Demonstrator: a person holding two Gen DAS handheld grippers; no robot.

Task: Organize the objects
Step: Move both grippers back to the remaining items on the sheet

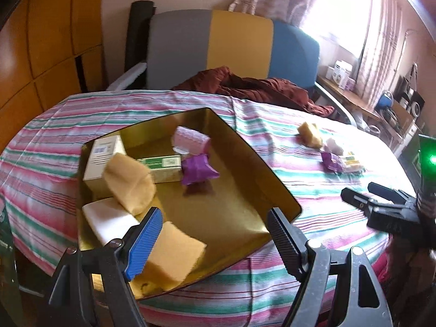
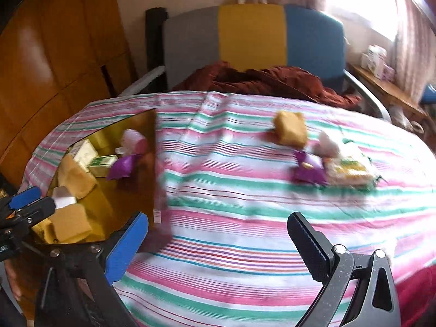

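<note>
Gold tray (image 1: 245, 179) sits on the left half of the striped tablecloth (image 1: 272, 286) and it's already got most of the stuff in it: a white box (image 1: 102, 160), a green box (image 1: 163, 167), a few yellow sponges (image 1: 128, 185), a white block (image 1: 109, 220), a pink roll (image 1: 190, 140) and a purple wrapped thing (image 1: 197, 170).

The left gripper (image 1: 214, 241) hangs right over the near edge of the tray, jaws spread wide, nothing between them. One sponge (image 1: 174, 253) sits just past its blue finger but doesn't look pinched.

Moving right, there's bare cloth in the middle, then the leftovers in a little cluster on the far right side: a yellow sponge (image 2: 290, 129), a purple wrapped piece (image 2: 309, 170), something pale pink/white (image 2: 327, 141) (too blurry to say what), and a flat green-and-yellow packet (image 2: 350, 170). They're touching or nearly touching each other.

The right gripper (image 2: 218, 242) is also wide open and empty, over the near middle of the table. The cluster lies ahead of it and off to its right, well away from the tray, so I'd say the right hand is clearly the closer one for the next grab. The packet's long side runs roughly left-right across the view, so the jaws would probably close across its short width. The tight bunching could mean nudging a neighbour.
</note>
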